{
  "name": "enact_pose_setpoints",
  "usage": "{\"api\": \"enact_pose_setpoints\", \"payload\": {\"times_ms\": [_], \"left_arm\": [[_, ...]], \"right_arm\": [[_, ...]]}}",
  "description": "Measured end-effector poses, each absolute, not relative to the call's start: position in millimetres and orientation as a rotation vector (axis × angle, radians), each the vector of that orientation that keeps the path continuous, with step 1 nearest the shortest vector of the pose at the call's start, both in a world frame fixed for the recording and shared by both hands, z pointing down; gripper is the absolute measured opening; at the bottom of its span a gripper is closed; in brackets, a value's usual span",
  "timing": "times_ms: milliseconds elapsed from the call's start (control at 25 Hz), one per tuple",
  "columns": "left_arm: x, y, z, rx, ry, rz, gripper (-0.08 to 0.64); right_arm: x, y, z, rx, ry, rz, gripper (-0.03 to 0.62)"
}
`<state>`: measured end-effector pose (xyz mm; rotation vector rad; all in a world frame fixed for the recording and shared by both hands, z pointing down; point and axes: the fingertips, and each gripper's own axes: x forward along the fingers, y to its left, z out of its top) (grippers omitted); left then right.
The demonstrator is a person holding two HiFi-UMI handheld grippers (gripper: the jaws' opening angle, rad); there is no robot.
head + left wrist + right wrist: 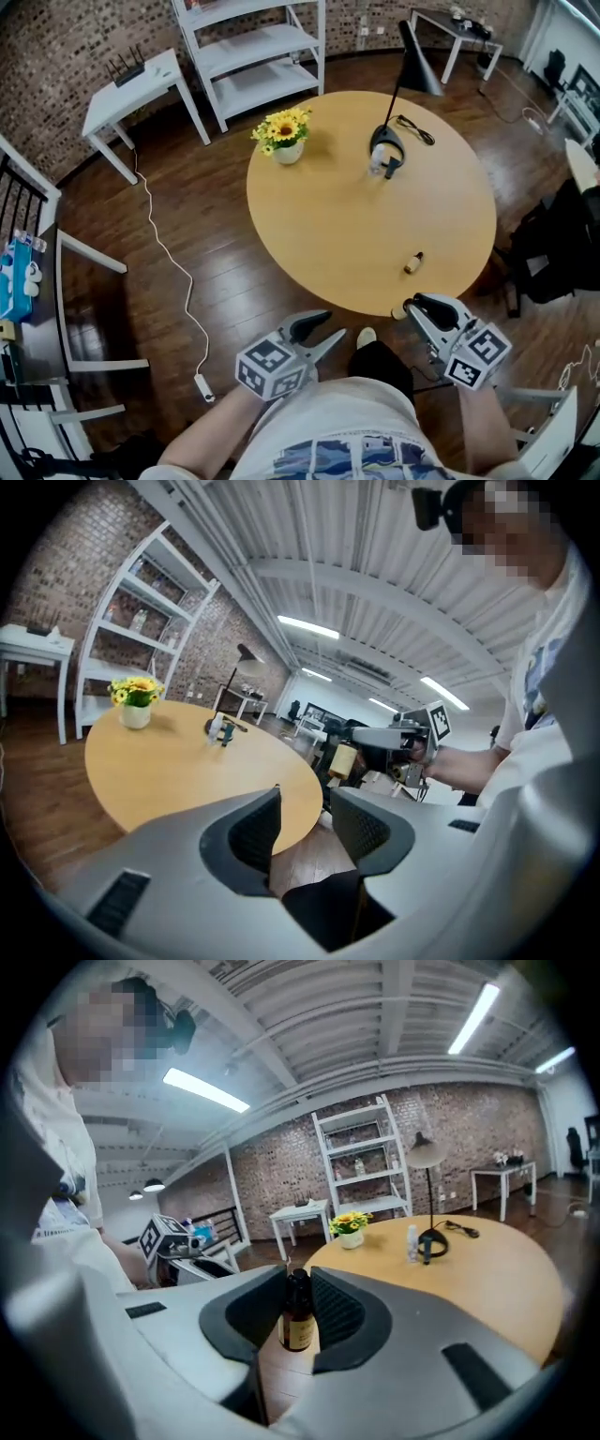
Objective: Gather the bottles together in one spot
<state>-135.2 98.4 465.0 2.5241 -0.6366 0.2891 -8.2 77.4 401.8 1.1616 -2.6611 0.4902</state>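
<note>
My right gripper (pixel 298 1309) is shut on a small brown bottle (pixel 298 1321) with a yellow label, held upright just off the near edge of the round wooden table (pixel 328 216). In the head view that gripper (pixel 412 307) is at the table's near right rim. Another small brown bottle (pixel 413 262) lies on the table close by. A white bottle (pixel 377 161) stands at the lamp base at the far side, with a small dark one (pixel 425 1249) beside it. My left gripper (pixel 333 325) hangs open and empty over the floor, short of the table.
A pot of yellow flowers (pixel 286 141) and a black desk lamp (pixel 389 141) with its cord stand on the far half of the table. Beyond are white shelving (pixel 253 56) and a white side table (pixel 131 89). A white cable (pixel 178 272) trails over the floor at left.
</note>
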Motion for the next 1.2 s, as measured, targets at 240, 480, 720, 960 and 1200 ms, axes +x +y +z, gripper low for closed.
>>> {"api": "enact_pose_setpoints", "payload": {"times_ms": [240, 480, 720, 960, 1200], "left_arm": [[-140.8, 71.4, 488.6, 2.402, -0.713, 0.301, 0.164], [-117.1, 24.9, 490.6, 2.349, -0.790, 0.310, 0.163], [-88.7, -30.7, 483.3, 2.321, -0.948, 0.348, 0.163], [-77.9, -67.1, 487.8, 2.216, -1.082, 0.429, 0.167], [-64.7, -76.4, 494.0, 2.116, -1.159, 0.455, 0.167]], "right_arm": [[61.3, 21.2, 412.9, 1.272, -2.499, 0.384, 0.066], [117.6, -92.0, 431.9, 1.260, -2.436, 0.257, 0.066], [159.5, -210.9, 476.5, 1.229, -2.418, 0.232, 0.066], [177.4, -322.8, 529.6, 1.198, -2.437, 0.229, 0.066], [196.2, -393.0, 584.8, 1.211, -2.412, 0.274, 0.066]]}}
